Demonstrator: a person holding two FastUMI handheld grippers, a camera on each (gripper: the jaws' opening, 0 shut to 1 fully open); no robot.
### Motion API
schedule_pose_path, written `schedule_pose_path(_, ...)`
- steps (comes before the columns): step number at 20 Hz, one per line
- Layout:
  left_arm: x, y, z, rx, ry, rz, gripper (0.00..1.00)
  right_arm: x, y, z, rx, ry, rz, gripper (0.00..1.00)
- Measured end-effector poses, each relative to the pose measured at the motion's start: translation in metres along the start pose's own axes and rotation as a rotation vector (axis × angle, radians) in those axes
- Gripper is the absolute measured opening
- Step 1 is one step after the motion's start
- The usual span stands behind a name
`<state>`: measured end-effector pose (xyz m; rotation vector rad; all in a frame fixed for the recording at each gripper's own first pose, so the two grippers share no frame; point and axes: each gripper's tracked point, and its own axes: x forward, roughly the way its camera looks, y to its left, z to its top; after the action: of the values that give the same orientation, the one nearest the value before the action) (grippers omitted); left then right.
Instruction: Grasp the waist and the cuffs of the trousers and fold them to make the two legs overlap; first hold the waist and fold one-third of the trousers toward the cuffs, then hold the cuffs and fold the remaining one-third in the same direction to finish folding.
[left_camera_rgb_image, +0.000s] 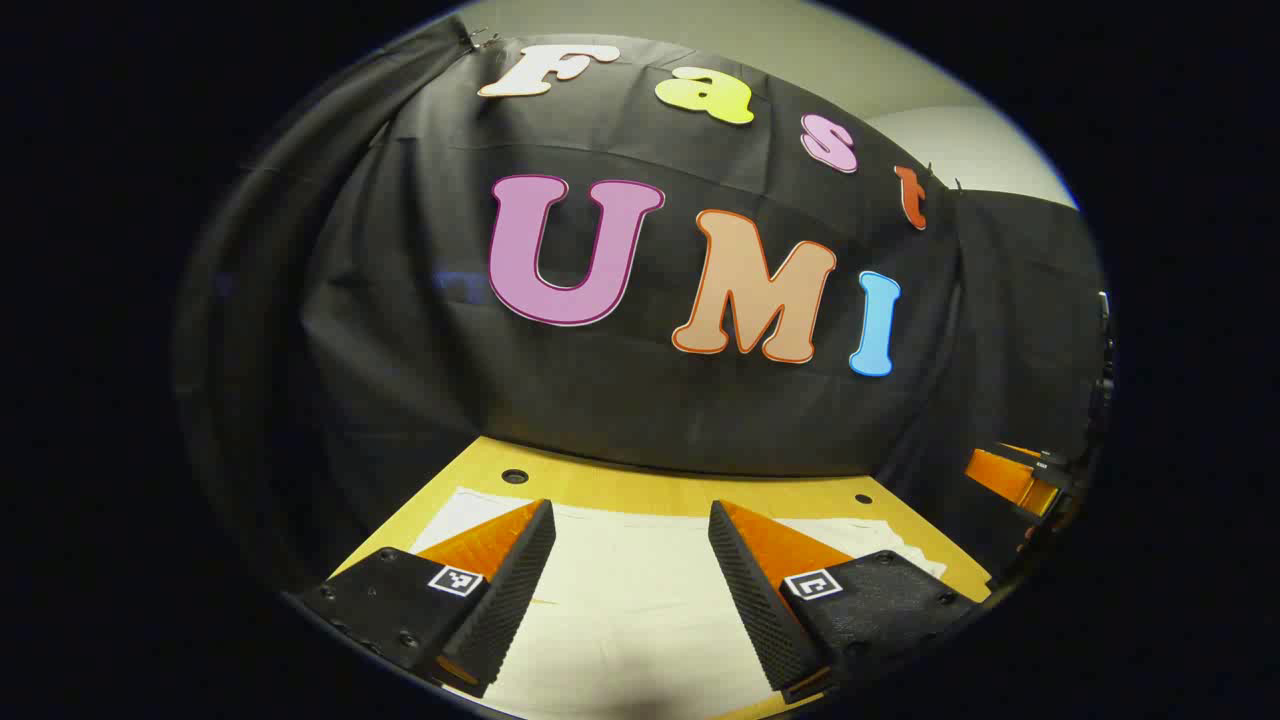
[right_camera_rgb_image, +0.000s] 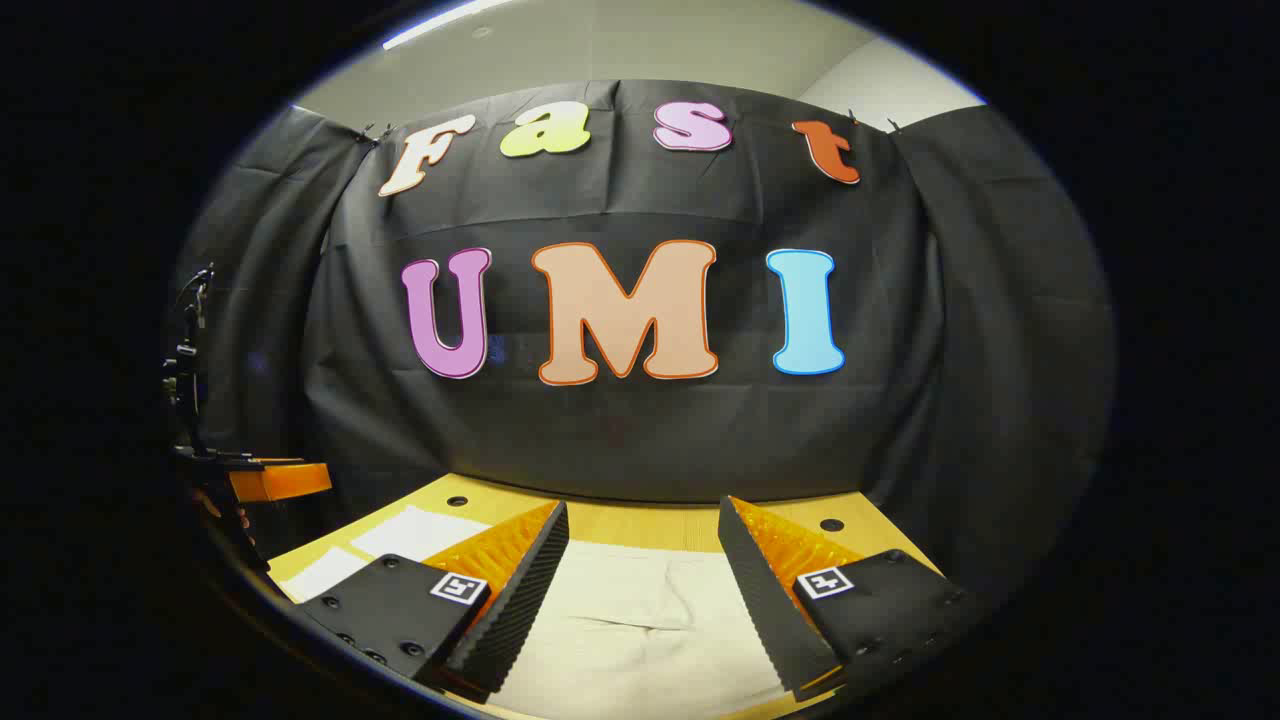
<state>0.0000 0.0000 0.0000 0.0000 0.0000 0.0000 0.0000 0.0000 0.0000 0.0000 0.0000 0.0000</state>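
**Over the table: both grippers open, nothing held**

Trousers (left_camera_rgb_image: 640, 590) lie flat on table (left_camera_rgb_image: 640, 490), short of its far edge; bare strip there; left gripper (left_camera_rgb_image: 632, 560) jaws wide apart over cloth; right gripper (right_camera_rgb_image: 643, 565) same; right view shows white sheet (right_camera_rgb_image: 420, 530) near left edge.

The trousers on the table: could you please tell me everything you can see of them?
The trousers are a pale cream cloth, woven by the look of it, lying flat and spread on the yellow wooden table, with a few soft creases. In the left gripper view they run across the table between the open fingers of the left hand-held gripper. Neither hand-held gripper grips them; the right hand-held gripper is open above them.
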Motion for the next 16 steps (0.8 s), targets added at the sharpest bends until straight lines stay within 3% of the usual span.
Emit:
schedule_pose_path(1,-0.001,-0.002,0.0,0.002,-0.002,-0.002,0.93,0.0,-0.001,0.001,0.0,0.0,0.001,0.96)
schedule_pose_path(16,-0.012,-0.008,-0.012,0.007,0.021,0.023,0.93,-0.003,0.001,-0.013,-0.043,0.029,0.021,0.96)
